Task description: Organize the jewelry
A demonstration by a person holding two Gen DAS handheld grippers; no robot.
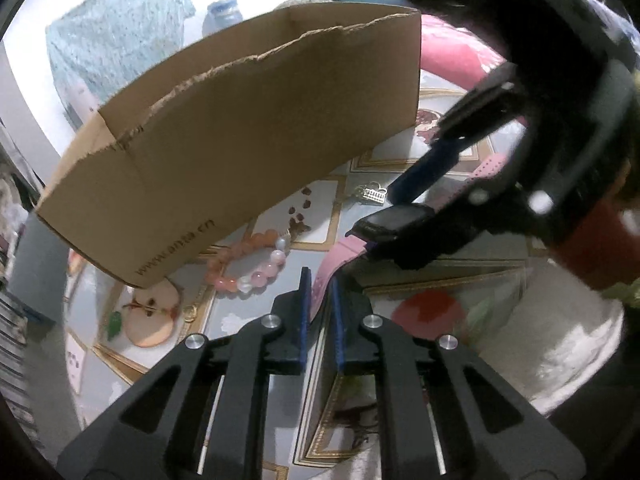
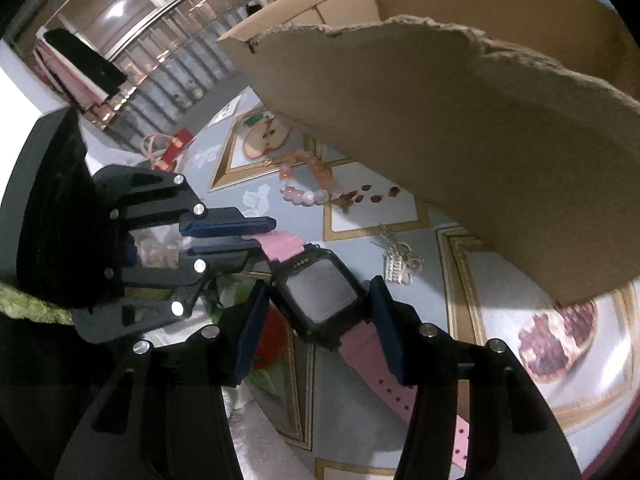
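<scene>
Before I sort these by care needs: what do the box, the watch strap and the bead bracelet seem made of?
Box: matte brown corrugated cardboard, with a ragged torn rim.
Watch strap: pink, matte, punched holes; probably silicone or rubber.
Bead bracelet: glossy translucent orange-pink beads; stone or glass, hard to tell.

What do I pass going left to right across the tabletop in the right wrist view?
Left gripper pinching the pink strap → watch between the right gripper's fingers → bead bracelet → gold trinket → pomegranate print.
</scene>
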